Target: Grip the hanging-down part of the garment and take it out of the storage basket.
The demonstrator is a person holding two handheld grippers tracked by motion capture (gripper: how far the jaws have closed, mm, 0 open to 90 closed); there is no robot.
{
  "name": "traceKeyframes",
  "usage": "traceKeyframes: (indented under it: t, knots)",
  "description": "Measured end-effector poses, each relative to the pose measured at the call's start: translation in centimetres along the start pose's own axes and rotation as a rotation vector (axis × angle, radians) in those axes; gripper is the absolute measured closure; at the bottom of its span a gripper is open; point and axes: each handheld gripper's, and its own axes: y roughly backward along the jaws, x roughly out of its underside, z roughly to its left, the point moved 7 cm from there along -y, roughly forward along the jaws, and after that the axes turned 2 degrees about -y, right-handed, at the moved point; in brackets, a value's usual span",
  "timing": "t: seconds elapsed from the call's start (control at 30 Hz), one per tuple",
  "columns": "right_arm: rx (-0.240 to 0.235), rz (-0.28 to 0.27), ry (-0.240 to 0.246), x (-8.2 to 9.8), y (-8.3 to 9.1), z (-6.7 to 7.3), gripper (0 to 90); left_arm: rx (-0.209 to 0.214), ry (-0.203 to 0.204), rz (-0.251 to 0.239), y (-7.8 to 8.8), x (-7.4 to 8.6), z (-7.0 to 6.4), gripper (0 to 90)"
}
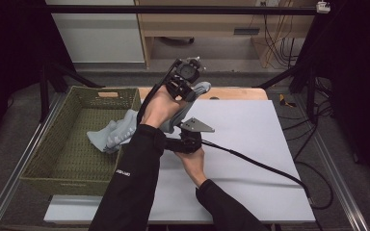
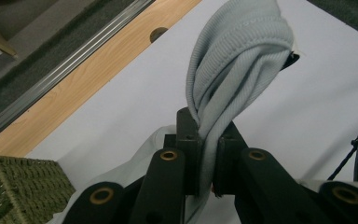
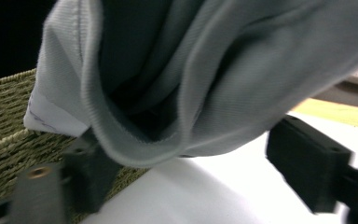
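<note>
A pale grey cloth point(image 1: 113, 134) hangs from my raised left gripper point(image 1: 189, 90), runs down behind the left hand and spills into the green woven basket point(image 1: 43, 154). In the left gripper view my left gripper point(image 2: 208, 135) is shut on a bunched ribbed edge of the cloth point(image 2: 237, 51). My right gripper point(image 1: 176, 139) sits low beside the hanging cloth, under the left wrist. In the right gripper view its jaws point(image 3: 196, 168) stand apart, with a hanging fold of the cloth point(image 3: 177, 93) between them. The right finger point(image 3: 307, 163) is clear of the cloth.
The basket stands at the table's left, its rim point(image 3: 4, 116) close behind the right gripper. A white sheet point(image 1: 250, 144) covers the table, with a wooden strip point(image 1: 236, 92) along the far edge. A black cable point(image 1: 260, 166) trails right across the sheet.
</note>
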Motion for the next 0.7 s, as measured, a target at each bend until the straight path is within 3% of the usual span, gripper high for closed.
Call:
traceKeyframes:
  t: [0.1,0.2,0.27,0.37,0.57,0.63,0.7]
  knots:
    - [-0.009,0.004,-0.023,-0.3,-0.1,0.0,40.3,-0.001,0.002,-0.001,0.0,0.1,0.0,82.6]
    - [-0.034,0.004,0.007,-0.4,-0.1,0.2,57.4,0.0,0.003,-0.004,0.1,0.0,0.1,82.7]
    - [-0.048,0.011,0.002,-0.4,0.1,0.4,68.6,-0.001,0.001,0.0,0.1,0.1,0.1,82.6]
    - [-0.037,0.026,0.01,-0.3,0.2,0.4,79.2,-0.004,0.003,0.001,0.0,0.1,0.0,82.6]
    - [-0.05,0.04,0.029,-0.6,0.8,0.6,84.6,-0.001,-0.001,0.003,-0.1,0.0,-0.2,82.7]
    - [-0.025,0.043,0.043,-0.8,1.2,0.6,84.7,-0.003,-0.007,0.002,0.0,-0.1,-0.2,82.6]
    - [-0.03,0.032,0.051,-1.0,1.8,0.6,84.9,0.0,0.0,-0.006,0.0,-0.1,-0.2,82.6]
